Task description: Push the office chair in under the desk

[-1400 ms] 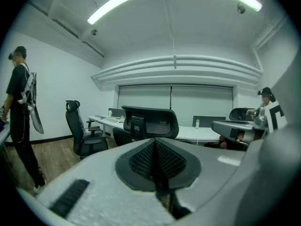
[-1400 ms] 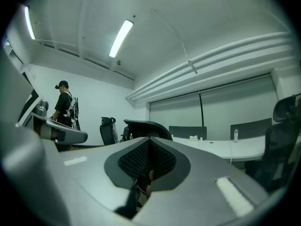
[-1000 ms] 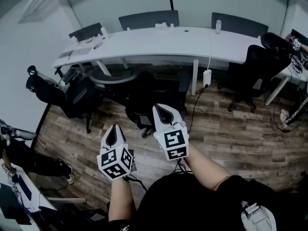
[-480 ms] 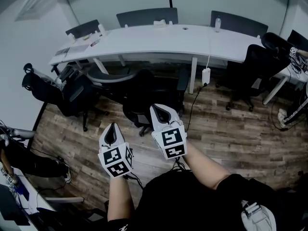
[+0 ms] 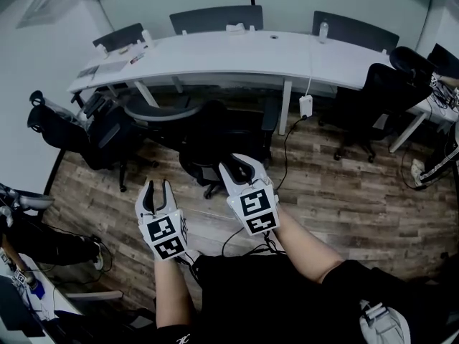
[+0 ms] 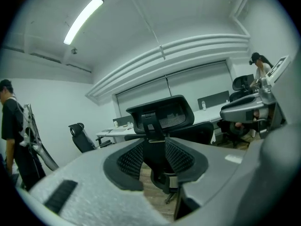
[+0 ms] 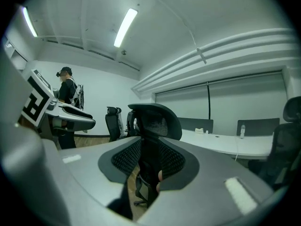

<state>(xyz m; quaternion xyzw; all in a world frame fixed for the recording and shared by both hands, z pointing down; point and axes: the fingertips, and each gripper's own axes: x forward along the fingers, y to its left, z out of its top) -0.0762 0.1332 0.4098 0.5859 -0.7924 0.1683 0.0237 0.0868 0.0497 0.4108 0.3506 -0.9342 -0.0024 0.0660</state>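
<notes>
Both the left gripper (image 5: 156, 190) and the right gripper (image 5: 240, 169) have jaws that have just been opening to a moderate gap, with nothing gripped. From above, the office chair (image 5: 215, 145) stands at their 12 o'clock, against the tabletop (image 5: 237, 56) edge. Only the gripper views show its mesh headrest (image 6: 162, 114) and a standing person (image 7: 67, 88).
</notes>
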